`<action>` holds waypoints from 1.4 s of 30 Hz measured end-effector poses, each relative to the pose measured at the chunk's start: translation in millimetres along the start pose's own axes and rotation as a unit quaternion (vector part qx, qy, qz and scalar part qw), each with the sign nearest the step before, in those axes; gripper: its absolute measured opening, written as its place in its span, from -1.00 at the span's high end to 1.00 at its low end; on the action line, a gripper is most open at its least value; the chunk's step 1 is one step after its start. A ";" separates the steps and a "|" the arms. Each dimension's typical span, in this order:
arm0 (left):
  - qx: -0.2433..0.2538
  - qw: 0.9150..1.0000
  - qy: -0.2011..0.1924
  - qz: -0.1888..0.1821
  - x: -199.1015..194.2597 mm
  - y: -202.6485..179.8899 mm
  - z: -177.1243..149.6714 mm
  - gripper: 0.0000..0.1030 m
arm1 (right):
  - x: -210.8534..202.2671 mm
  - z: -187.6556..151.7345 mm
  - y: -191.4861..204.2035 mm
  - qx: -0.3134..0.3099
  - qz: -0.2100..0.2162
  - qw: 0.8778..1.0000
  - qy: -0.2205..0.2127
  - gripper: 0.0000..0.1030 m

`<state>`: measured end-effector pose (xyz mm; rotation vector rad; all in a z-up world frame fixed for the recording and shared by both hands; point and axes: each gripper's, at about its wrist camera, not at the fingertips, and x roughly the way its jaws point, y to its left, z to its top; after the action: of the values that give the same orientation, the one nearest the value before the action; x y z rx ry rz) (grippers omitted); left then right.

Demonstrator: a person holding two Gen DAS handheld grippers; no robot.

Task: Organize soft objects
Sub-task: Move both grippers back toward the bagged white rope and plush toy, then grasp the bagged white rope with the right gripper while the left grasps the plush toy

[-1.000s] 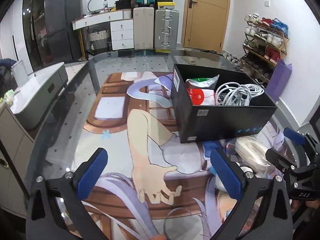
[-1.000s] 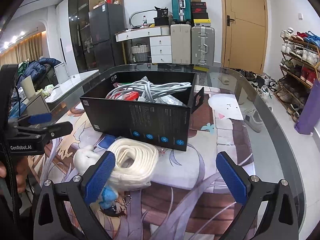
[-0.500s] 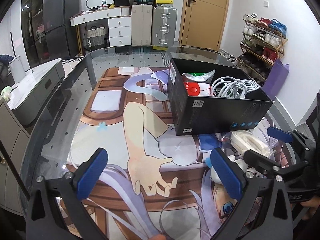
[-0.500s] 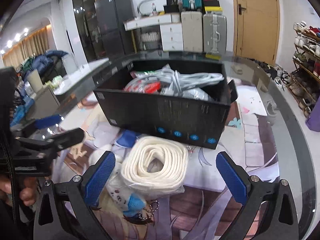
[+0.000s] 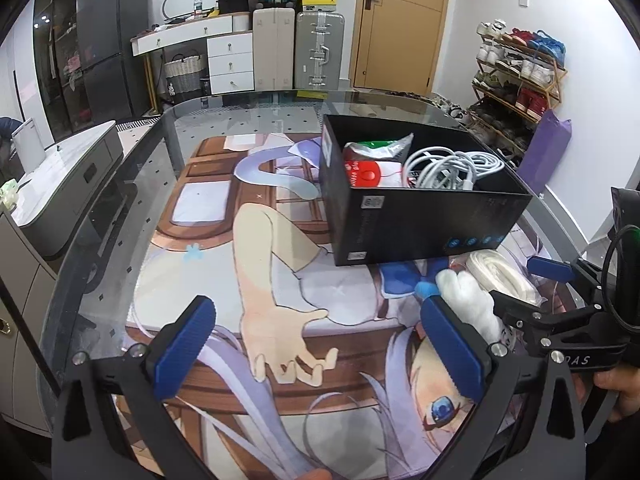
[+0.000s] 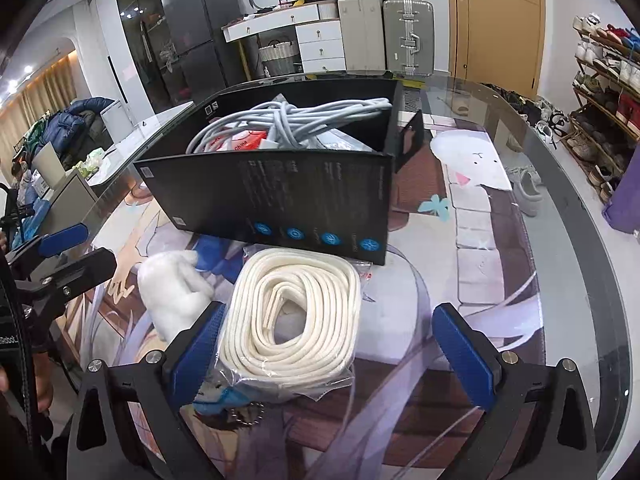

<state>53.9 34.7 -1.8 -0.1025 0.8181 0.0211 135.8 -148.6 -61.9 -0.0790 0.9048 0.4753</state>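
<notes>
1. In the right wrist view, a small blue thing with a metal key chain lies at lower centre. It is half under the plastic bag of the coiled white rope and behind the left finger pad, so its shape cannot be made out.
2. The white plush toy shows in the left wrist view at right of centre, but its lower end is hidden behind the left gripper's right finger pad and the right gripper's arm.
3. The right gripper has its fingers spread wide, one on each side of the bagged rope. The left pad is at the bag's edge; whether it touches cannot be told.
4. The left gripper's fingers are also spread, over bare printed mat, pinching nothing.
5. Rope and plush lie side by side on the glass counter, just in front of the black box — the box holds grey cables and a red-and-white pack, partly buried under them.
6. Against the frames a second ago, the right gripper has come closer and lower — the rope, then off to the left of its fingers, now sits between them and fills the lower centre.
7. The left gripper has drawn back from the box, which has shrunk toward the upper right of its view.
</notes>
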 end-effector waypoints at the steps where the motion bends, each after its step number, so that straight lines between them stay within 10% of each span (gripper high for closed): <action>1: 0.000 1.000 0.002 -0.005 0.0 -1.6 -0.2 -1.00 | -0.2 -0.9 -2.4 0.003 0.002 1.000 0.001 -0.99; 31: 0.022 0.999 0.018 -0.022 5.5 -31.4 -2.2 -1.00 | -5.3 -18.7 -1.6 -0.025 -0.044 0.999 -0.010 -0.97; 36: 0.024 0.999 0.020 -0.022 6.9 -33.5 -2.8 -1.00 | -8.8 -18.4 -4.1 -0.032 -0.048 0.998 -0.019 -0.39; 42: 0.027 0.999 0.020 -0.023 6.4 -35.8 -3.5 -1.00 | -12.1 -22.0 -1.8 -0.035 -0.037 0.998 -0.027 -0.34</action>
<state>57.8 -1.4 -5.9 -0.0707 0.8549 -0.0456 114.1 -160.4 -66.4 -0.1630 0.8287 0.4377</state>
